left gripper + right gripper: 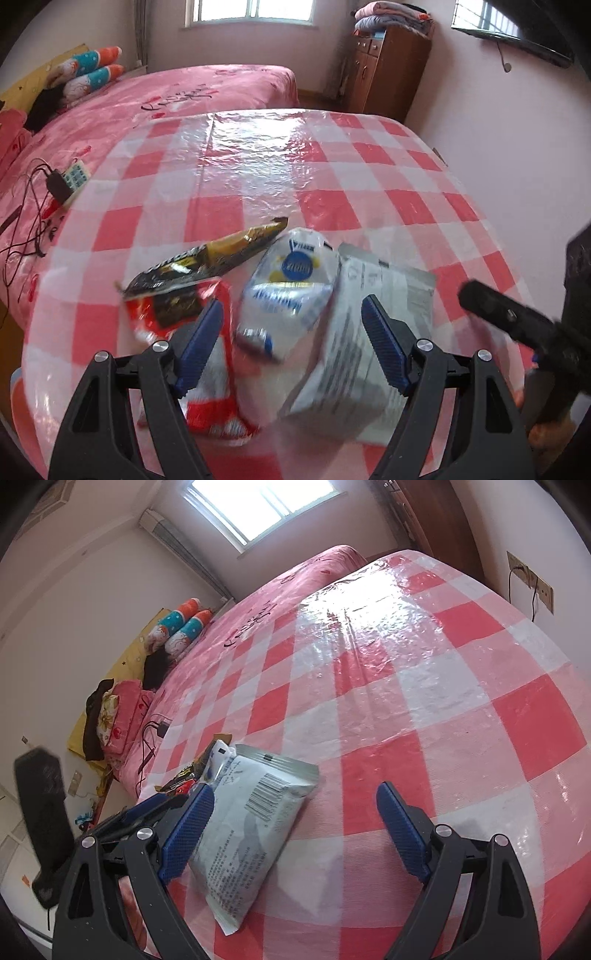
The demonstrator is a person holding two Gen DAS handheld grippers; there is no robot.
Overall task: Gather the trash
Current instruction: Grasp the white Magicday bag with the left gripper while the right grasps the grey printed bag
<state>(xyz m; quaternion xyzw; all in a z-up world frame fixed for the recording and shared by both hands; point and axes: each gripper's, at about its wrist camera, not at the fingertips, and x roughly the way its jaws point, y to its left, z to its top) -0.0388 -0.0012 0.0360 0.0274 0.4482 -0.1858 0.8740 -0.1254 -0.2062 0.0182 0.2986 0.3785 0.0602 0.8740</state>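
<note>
- Both claws are held wide apart with nothing gripped: left gripper [291,332] above the wrapper pile, right gripper [295,830] beside the grey-white pouch [251,834].
- The trash lies clustered on the checked tablecloth [424,709]: gold-black wrapper [207,262], red packet [207,369], blue-white packet [288,280].
- One wrapper should be straddled squarely before closing.
- Open cloth is available beyond; the table edge lies near the bed [147,99].

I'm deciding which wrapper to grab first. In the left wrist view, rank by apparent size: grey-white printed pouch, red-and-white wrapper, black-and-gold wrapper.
1. Grey-white printed pouch, though it lies nearest the camera.
2. Red-and-white wrapper and black-and-gold wrapper: similar, so unranked.
</note>
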